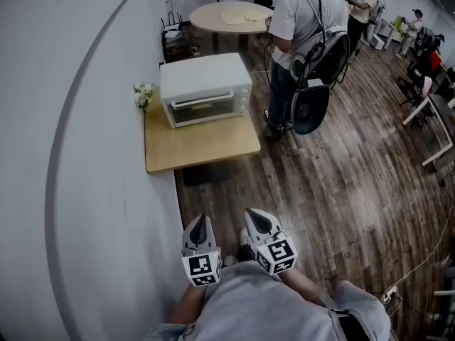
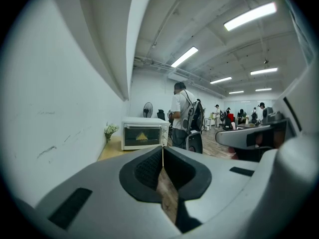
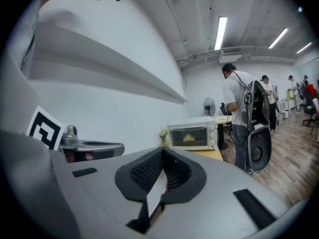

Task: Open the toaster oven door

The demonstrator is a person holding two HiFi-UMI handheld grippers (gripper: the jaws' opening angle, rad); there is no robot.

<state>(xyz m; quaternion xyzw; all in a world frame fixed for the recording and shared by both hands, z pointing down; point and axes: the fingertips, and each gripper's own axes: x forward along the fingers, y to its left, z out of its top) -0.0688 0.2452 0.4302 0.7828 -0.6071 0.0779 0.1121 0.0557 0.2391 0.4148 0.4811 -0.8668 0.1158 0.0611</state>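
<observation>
Closed grippers [image 1: 200, 223] [image 1: 257, 217]; closed toaster oven [image 1: 206, 89]

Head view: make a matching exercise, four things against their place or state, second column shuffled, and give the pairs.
Things:
1. toaster oven
2. flowers
3. round table
4. left gripper

Place or state:
A. shut and empty, well short of the toaster oven
B. at the wall, beside the toaster oven
C. door closed, standing on the wooden table
D. farther back in the room, beyond the toaster oven

Pairs: 1-C, 2-B, 3-D, 4-A.
</observation>
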